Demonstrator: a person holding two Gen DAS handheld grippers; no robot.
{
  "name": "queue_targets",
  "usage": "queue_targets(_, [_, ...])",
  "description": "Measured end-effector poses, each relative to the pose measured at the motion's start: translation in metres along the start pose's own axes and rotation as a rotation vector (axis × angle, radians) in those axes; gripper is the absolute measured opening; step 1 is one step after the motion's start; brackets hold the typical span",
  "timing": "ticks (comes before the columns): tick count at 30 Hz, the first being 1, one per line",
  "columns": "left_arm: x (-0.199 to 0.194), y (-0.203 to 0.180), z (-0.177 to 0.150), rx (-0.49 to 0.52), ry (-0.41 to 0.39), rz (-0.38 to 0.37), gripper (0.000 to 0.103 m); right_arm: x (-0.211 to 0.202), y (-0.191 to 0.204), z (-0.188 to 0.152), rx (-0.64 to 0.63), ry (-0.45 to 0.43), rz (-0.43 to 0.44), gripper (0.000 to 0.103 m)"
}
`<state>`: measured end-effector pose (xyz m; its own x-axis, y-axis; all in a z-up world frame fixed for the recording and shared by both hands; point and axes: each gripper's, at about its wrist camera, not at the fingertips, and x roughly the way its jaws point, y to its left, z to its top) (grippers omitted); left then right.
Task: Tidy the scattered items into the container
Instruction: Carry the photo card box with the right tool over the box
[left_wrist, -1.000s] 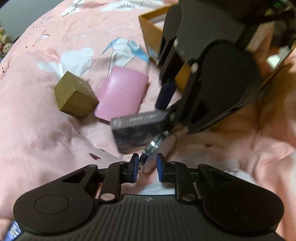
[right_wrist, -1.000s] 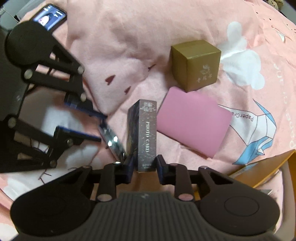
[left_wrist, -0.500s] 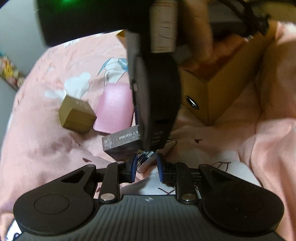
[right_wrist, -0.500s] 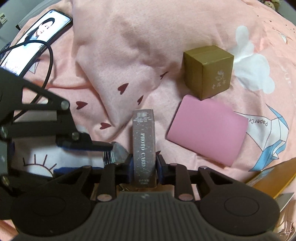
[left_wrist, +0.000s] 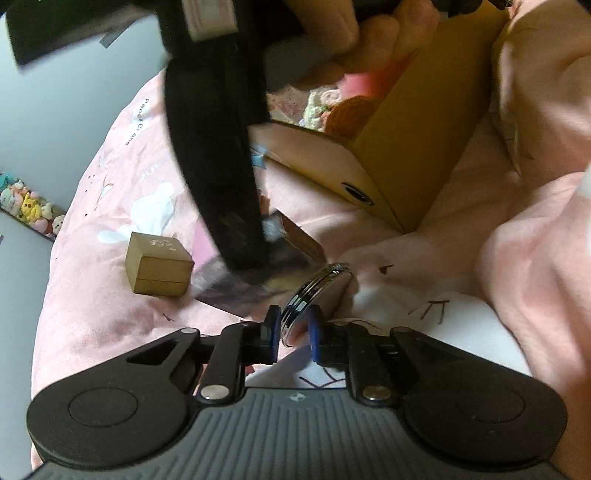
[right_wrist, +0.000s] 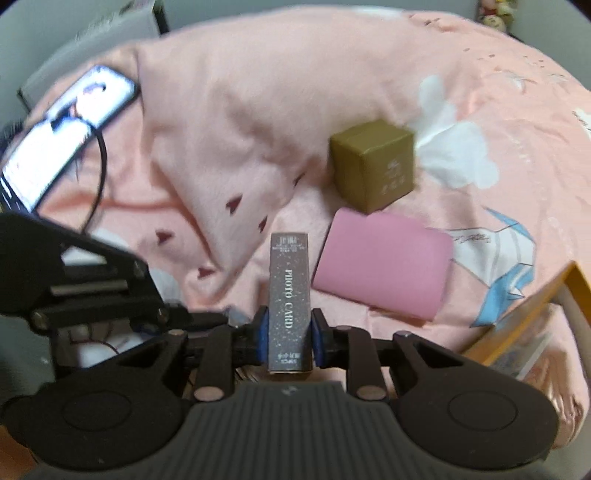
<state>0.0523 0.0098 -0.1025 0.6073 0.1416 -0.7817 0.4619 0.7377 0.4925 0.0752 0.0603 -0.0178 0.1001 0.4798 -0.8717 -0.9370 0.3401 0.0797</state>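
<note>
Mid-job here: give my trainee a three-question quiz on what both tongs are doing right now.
1. True or false: the right tongs grip a dark box printed PHOTO CARD.
2. What sits between the left tongs: A) gold cube box, B) round silver compact, C) pink wallet?
3. Name the two items lying loose on the pink bedding.

Key
1. True.
2. B: the round silver compact; the jaws are closing on it.
3. The gold cube box and the pink wallet.
</note>
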Motion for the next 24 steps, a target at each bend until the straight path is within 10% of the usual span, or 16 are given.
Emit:
queue_targets(11, [0.002, 0.004, 0.004, 0.030, 0.007, -0.052, 0.015, -0.095, -0.010, -0.005, 0.186, -0.281, -0.013, 0.025])
queue_targets(24, [-0.005, 0.008, 0.005, -0.072, 0.015, -0.080, 0.011, -0.212, -0.059, -0.105, 0.511, -0.458, -0.282, 0.025])
